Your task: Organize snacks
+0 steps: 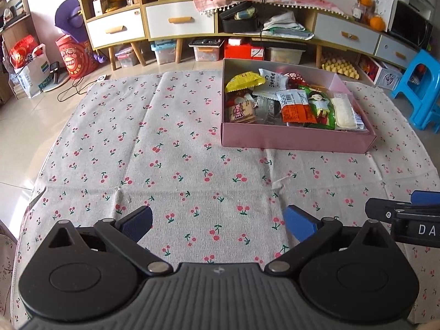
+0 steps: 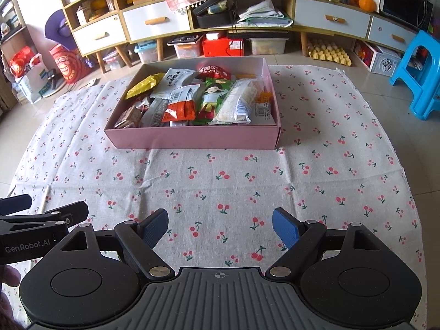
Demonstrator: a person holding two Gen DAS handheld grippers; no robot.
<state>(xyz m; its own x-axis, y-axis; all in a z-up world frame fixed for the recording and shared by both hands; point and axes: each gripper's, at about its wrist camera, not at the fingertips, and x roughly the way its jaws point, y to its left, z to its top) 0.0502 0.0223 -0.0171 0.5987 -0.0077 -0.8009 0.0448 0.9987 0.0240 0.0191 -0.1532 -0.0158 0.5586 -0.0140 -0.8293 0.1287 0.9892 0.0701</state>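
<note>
— Behind everything, what fills the room?

— Long wooden cabinet [image 2: 209, 24] with white drawers across twelve o'clock, plastic bins under it, a blue stool [image 2: 418, 74] at two o'clock on the tiled floor.

— And the surface?

— Cherry-print cloth [image 2: 220, 181] spread over the worktop, creased in a grid of folds.

— Where are the snacks?

— All inside the pink box [image 2: 192, 139], which sits on the cloth. From the right wrist view it lies at twelve o'clock; from the left wrist view, at one o'clock. Packets are heaped in it: a white rice-cake bar [image 2: 238, 101] along the right side, a green packet with a cartoon girl [image 2: 211, 97] just beside it, an orange packet [image 2: 181, 108] next, a yellow packet [image 2: 144, 84] at the box's far left corner.

— The grippers?

— Left gripper [image 1: 218, 224] hovers low over bare cloth, blue pads spread wide, nothing between them. Right gripper [image 2: 220, 227] likewise, jaws wide apart and empty. Each shows at the other's edge: they are side by side, well short of the box.
</note>
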